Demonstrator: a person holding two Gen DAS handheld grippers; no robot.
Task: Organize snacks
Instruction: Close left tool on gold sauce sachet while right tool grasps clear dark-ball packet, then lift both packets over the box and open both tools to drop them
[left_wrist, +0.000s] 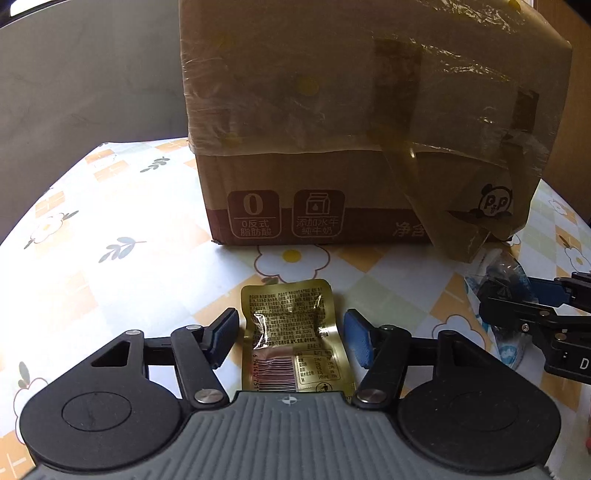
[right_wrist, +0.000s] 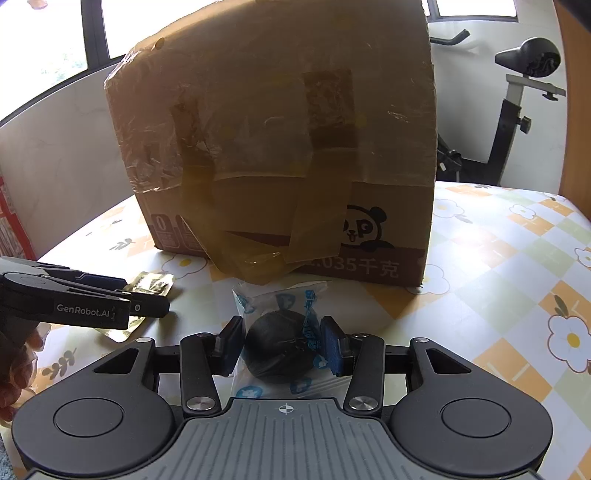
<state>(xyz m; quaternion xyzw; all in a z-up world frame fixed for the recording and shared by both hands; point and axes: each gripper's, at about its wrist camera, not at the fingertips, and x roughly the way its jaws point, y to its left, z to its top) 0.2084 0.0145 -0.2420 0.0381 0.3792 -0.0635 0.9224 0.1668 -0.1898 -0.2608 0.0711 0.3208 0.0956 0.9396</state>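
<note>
A gold foil snack packet (left_wrist: 291, 332) lies flat on the flowered tablecloth between the pads of my left gripper (left_wrist: 291, 338), which is open with a small gap on each side of the packet. A clear and blue wrapper with a dark round snack (right_wrist: 279, 347) lies between the pads of my right gripper (right_wrist: 282, 345), which is open and close around it. The gold packet (right_wrist: 151, 284) and left gripper (right_wrist: 144, 301) show at the left of the right wrist view. The dark snack (left_wrist: 498, 284) and right gripper (left_wrist: 517, 299) show at the right of the left wrist view.
A large taped cardboard box (left_wrist: 369, 129) stands on the table just behind both snacks; it also shows in the right wrist view (right_wrist: 280, 147). An exercise bike (right_wrist: 517, 110) stands beyond the table's far right. A red carton (right_wrist: 11, 225) is at the far left.
</note>
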